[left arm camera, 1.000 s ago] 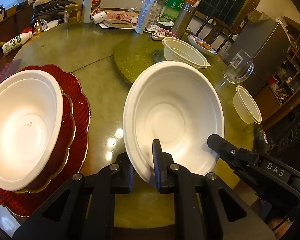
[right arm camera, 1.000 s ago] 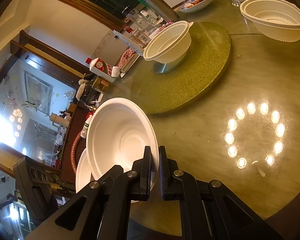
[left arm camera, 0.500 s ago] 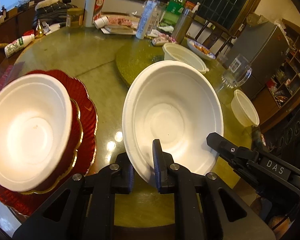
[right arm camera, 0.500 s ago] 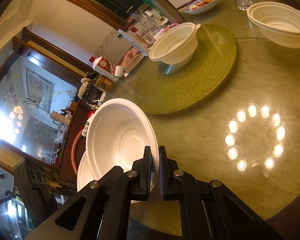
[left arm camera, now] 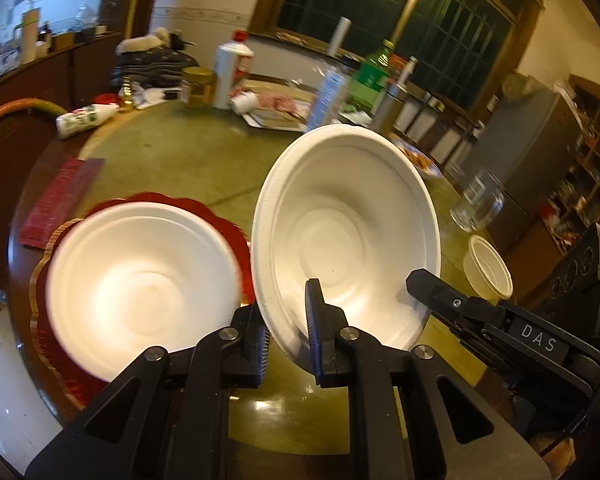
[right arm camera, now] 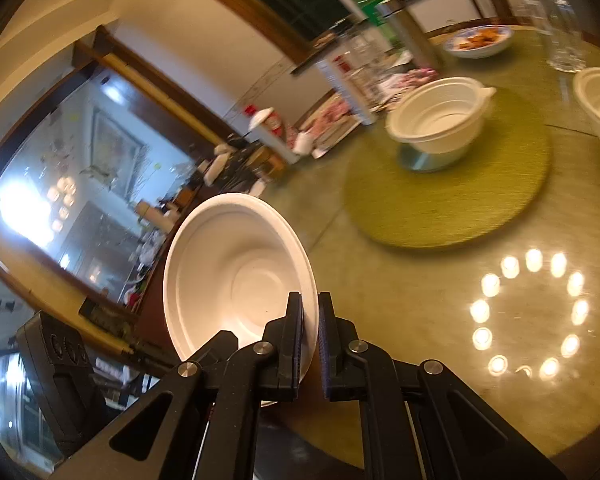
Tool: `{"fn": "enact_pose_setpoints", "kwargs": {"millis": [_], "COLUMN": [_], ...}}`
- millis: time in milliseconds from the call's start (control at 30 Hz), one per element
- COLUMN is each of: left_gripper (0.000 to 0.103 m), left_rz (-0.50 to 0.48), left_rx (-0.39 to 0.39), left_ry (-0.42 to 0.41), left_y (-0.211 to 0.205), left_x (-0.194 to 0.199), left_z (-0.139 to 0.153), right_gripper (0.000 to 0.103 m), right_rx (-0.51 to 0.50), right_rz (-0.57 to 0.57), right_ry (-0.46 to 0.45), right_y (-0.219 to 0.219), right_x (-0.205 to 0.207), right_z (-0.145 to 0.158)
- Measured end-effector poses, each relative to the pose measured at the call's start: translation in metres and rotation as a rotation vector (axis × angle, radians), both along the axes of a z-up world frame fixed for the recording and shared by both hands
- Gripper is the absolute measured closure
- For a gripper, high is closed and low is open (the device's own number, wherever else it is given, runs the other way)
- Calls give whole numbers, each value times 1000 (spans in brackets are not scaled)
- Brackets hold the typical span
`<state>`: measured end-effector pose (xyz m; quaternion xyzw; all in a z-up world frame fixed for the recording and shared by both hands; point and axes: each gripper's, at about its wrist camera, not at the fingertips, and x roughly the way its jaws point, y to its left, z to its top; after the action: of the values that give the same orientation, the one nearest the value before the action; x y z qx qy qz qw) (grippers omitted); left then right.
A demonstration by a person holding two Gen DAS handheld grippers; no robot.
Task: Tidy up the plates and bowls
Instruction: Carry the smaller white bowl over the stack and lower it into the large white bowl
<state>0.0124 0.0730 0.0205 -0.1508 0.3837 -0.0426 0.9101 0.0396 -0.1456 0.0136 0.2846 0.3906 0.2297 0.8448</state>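
Two grippers [left arm camera: 286, 320] [right arm camera: 310, 332] pinching tilted white bowl [left arm camera: 348, 232], lifted above table [left arm camera: 180, 160]

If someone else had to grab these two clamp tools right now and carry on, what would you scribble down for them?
Left gripper: shut on the near rim of the white bowl.
Right gripper: shut on the same bowl's opposite rim.
The bowl is tilted, held between both, beside a second white bowl that sits on the red plates.
Done: one bowl stacked on the plates.
Left: probably nest the held bowl into it. Two cream plastic bowls remain, one on the green turntable, one near the table edge.
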Motion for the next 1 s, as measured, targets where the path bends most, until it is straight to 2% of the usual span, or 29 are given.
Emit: {"fn": "enact_pose_setpoints", "kwargs": {"millis": [333, 500, 1000], "left_gripper": [89, 89, 89], "left_rz": [130, 174, 171], "left_rx": [-13, -11, -30], "left_ry": [-17, -2, 104], "left_y": [68, 88, 99], "left_x": [-13, -19, -16], "left_z": [15, 9, -25], "right_gripper": [96, 96, 96], "right_rx": [-28, -41, -82], "right_rz": [166, 225, 254], "right_ry": [-53, -46, 56], "right_y": [83, 113, 128], "right_x": [11, 11, 17], "right_z": [26, 23, -13]}}
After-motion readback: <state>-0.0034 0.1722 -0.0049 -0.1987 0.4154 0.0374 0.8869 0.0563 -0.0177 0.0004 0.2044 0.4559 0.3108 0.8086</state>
